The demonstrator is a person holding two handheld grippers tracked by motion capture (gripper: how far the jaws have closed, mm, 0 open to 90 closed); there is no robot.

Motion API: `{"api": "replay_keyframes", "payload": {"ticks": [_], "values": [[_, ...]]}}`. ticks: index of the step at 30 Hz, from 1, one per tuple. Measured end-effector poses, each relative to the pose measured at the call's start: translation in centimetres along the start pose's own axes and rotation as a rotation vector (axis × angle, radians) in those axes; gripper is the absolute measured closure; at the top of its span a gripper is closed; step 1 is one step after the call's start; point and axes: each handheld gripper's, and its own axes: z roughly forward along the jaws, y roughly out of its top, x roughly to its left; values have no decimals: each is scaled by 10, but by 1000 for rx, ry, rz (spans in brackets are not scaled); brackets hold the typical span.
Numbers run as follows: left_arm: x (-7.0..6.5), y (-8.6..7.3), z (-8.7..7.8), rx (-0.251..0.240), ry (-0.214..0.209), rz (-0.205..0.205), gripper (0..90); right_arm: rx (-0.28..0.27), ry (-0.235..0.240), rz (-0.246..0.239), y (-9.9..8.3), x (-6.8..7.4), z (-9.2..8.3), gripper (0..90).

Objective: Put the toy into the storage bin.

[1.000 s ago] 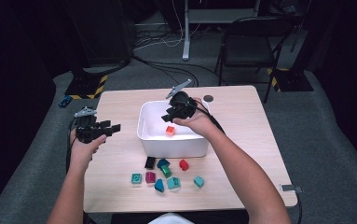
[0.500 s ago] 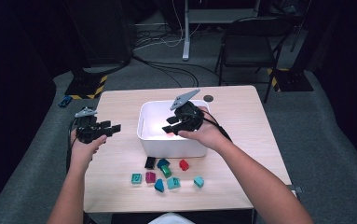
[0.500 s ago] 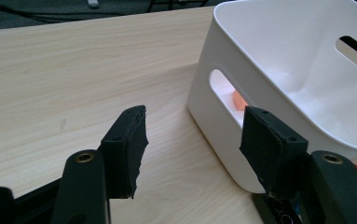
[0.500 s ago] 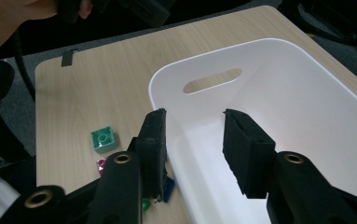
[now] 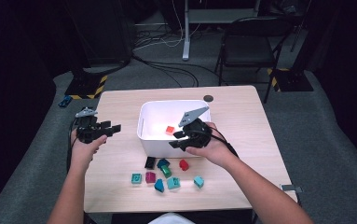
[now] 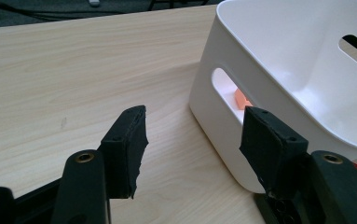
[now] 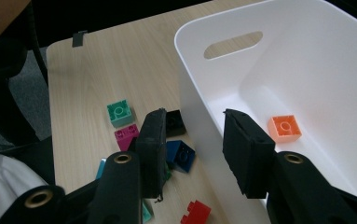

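The right gripper (image 5: 184,138) hung with its black pads apart and nothing between them, straddling the near wall of the white bin (image 5: 154,147); in the right gripper view one pad stood over the bin's inside and the other over the table outside it. The left gripper (image 5: 105,130) rested off at nine o'clock from the bin, its pads (image 6: 128,144) likewise parted and empty, pointed toward the bin's side handle slot.

One orange brick (image 5: 169,130) lay on the bin floor, near the middle; the rest were not yet gathered; they sat scattered on the wooden table (image 5: 241,154) at about six o'clock from the bin: a black brick (image 5: 150,162) nearest the wall, a dark blue brick (image 7: 180,156) just beside it, a red brick (image 5: 183,164), a magenta brick (image 5: 150,177), a green brick (image 5: 136,178) and some teal ones.

By my reading the work was sorting bricks into the bin, with one dropped and the empty hand heading for another; the pile lay just below and past the near wall.

The next move called for clearing the rim, lowering over a single brick, the black or red being nearest, and squaring the pads to its flat sides before closing; the bricks lay close together, so a neighbour might get nudged.
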Motion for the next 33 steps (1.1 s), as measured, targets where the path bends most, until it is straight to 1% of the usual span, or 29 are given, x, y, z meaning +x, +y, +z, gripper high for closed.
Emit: {"api": "replay_keyframes", "payload": {"ticks": [3, 4, 5, 6, 8, 9, 10, 11, 12, 13, 14, 15, 16, 18, 19, 20, 21, 23, 24, 25, 26, 27, 28, 29, 30, 33], "values": [[0, 0, 1, -2, -1, -1, 402, 7, -3, 4, -8, 3, 0, 593], [0, 0, 2, -5, -1, 0, 403, 11, -5, -1, -12, 3, 1, 593], [-1, 0, 2, 2, -2, -6, 402, 18, -10, -7, -15, 4, 2, 593], [-1, 0, 2, 4, -1, 0, 402, 25, -13, -14, -19, 5, 2, 593], [-1, 0, 2, 8, -2, 0, 402, 30, -16, -6, -26, 7, 3, 593], [-1, 0, 2, 8, -2, 0, 403, 30, -16, -6, -26, 7, 3, 593], [-2, -1, 4, -3, 3, -1, 403, 32, -18, 8, -35, 9, 4, 593], [-2, -1, 4, 4, 0, 1, 403, 32, -18, 8, -35, 9, 4, 593], [-2, -1, 4, 5, 0, 0, 402, 33, -16, 11, -43, 9, 5, 593], [-2, -1, 4, 6, -1, 0, 403, 37, -19, 21, -46, 10, 5, 593], [-2, -1, 5, 5, -1, 1, 402, 38, -16, 17, -51, 9, 6, 593], [-2, -1, 4, 9, -1, 2, 403, 41, -18, 26, -55, 9, 6, 593], [-2, -1, 4, 9, -1, 2, 403, 41, -18, 26, -55, 9, 6, 593], [-2, -1, 4, 6, 1, 2, 402, 53, -32, 39, -67, 9, 8, 593], [-2, -1, 4, 6, 1, 2, 402, 53, -32, 39, -67, 9, 8, 593], [-2, -1, 3, 1, 0, 5, 402, 59, -38, 37, -75, 9, 8, 593], [-3, -1, 3, -3, 1, 4, 403, 60, -38, 42, -77, 10, 9, 593], [-2, 0, 3, 5, -1, 2, 402, 65, -42, 46, -85, 11, 9, 593], [-3, -1, 3, -2, 3, 1, 403, 66, -44, 51, -89, 11, 9, 593], [-2, 0, 3, 4, 1, 3, 403, 67, -45, 62, -91, 12, 10, 593], [-2, -1, 3, 5, 1, 0, 402, 69, -47, 55, -94, 12, 10, 593], [-2, -1, 3, 7, 2, 2, 403, 72, -47, 68, -97, 13, 10, 593], [-2, -1, 4, 4, 4, 3, 403, 69, -45, 64, -100, 13, 10, 593], [-2, -1, 4, 7, 3, -2, 402, 68, -45, 76, -103, 13, 10, 593], [-3, -1, 4, 7, 2, -5, 403, 71, -46, 71, -105, 13, 11, 593], [-3, -1, 4, 9, 2, 1, 402, 77, -48, 85, -111, 15, 12, 590]]}}
